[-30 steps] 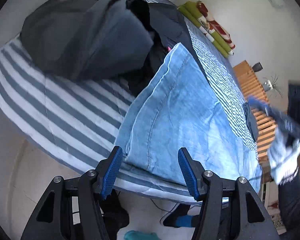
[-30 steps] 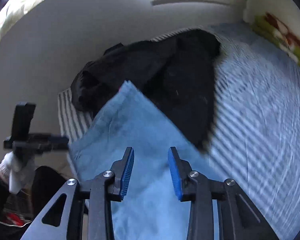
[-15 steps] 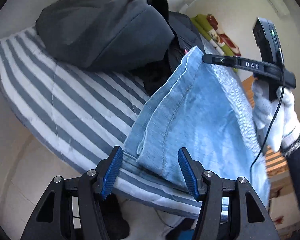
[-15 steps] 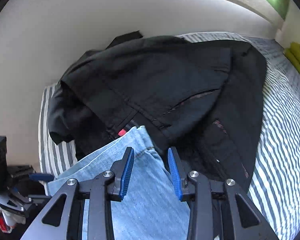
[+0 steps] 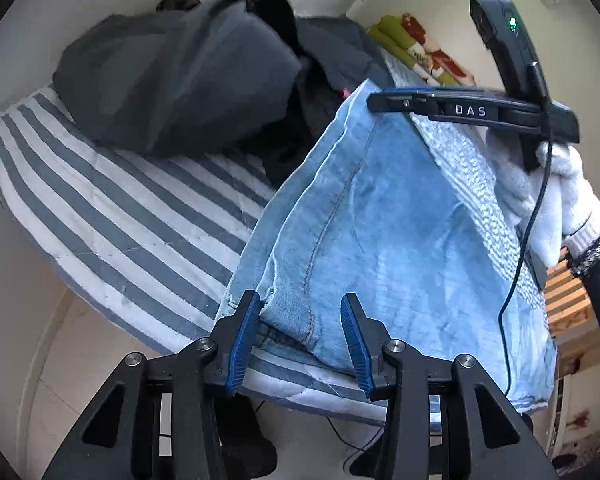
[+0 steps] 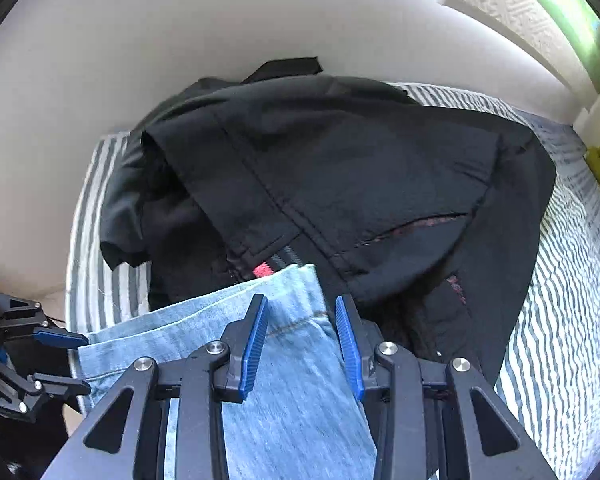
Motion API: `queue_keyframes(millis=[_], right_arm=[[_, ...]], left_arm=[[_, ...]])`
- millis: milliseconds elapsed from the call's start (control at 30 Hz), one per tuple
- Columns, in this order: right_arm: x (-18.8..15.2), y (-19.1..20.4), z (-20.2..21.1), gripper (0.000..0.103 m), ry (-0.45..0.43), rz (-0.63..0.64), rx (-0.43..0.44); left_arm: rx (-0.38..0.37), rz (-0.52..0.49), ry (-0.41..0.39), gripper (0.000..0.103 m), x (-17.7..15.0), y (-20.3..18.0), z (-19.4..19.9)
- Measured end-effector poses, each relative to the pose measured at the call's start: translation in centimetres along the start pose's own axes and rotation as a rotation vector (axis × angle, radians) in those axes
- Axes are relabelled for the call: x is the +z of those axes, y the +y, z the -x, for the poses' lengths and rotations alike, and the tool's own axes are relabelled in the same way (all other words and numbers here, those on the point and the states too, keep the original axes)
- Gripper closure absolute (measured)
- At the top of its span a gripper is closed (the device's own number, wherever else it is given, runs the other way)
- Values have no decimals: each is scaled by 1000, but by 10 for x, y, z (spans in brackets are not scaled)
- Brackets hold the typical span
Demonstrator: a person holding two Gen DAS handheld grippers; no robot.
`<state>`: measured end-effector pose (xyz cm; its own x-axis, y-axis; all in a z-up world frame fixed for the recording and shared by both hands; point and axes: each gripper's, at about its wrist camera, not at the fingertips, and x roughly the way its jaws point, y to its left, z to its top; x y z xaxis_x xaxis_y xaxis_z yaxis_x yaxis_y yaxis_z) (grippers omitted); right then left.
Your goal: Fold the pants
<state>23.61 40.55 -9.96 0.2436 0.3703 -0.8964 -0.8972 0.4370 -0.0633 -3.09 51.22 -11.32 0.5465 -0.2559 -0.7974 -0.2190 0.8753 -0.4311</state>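
Left wrist view: jeans (image 5: 380, 232) on striped bed (image 5: 120, 216), long axis running from near hem away to far hem. Left gripper (image 5: 300, 340) spread wide, straddling near corner; right gripper (image 6: 302, 344) likewise parted, nothing gripped, over far corner beside dark clothes (image 6: 340, 168).

Soft daylight, window glare top right, fisheye-warped dark edges.

The striped bed's near corner is viewed close-up from both wrist cams; light blue denim pants (image 5: 380, 232) and dark jacket (image 6: 340, 184) are shared.
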Motion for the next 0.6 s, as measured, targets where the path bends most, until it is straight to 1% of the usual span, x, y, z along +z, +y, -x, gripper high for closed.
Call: queue_keyframes(millis=[100, 167, 200, 233, 267, 333, 467, 500, 533, 600], right_arm=[[1, 7, -3, 72, 6, 19, -23], [1, 7, 0, 75, -2, 22, -31], [0, 7, 2, 75, -5, 25, -41], [-1, 7, 5, 75, -15, 25, -61], [-2, 8, 8, 75, -25, 26, -67], [-4, 10, 13, 75, -40, 34, -62], [-4, 14, 5, 76, -6, 48, -45], [-4, 14, 3, 80, -4, 51, -54], [-3, 13, 2, 81, -3, 49, -56], [-4, 10, 3, 97, -6, 26, -33]], left_arm=[[-12, 10, 3, 59, 1, 2, -2], [-15, 7, 0, 59, 0, 1, -3], [-14, 1, 1, 61, 0, 0, -3], [-9, -8, 3, 67, -1, -1, -5], [-3, -12, 5, 70, -1, -1, -6], [0, -6, 6, 72, -2, 0, -9], [3, 3, 5, 78, 0, 2, -10], [5, 3, 5, 78, 0, 3, -11], [6, 3, 6, 79, 0, 3, -11], [6, -1, 5, 80, 0, 4, -10]])
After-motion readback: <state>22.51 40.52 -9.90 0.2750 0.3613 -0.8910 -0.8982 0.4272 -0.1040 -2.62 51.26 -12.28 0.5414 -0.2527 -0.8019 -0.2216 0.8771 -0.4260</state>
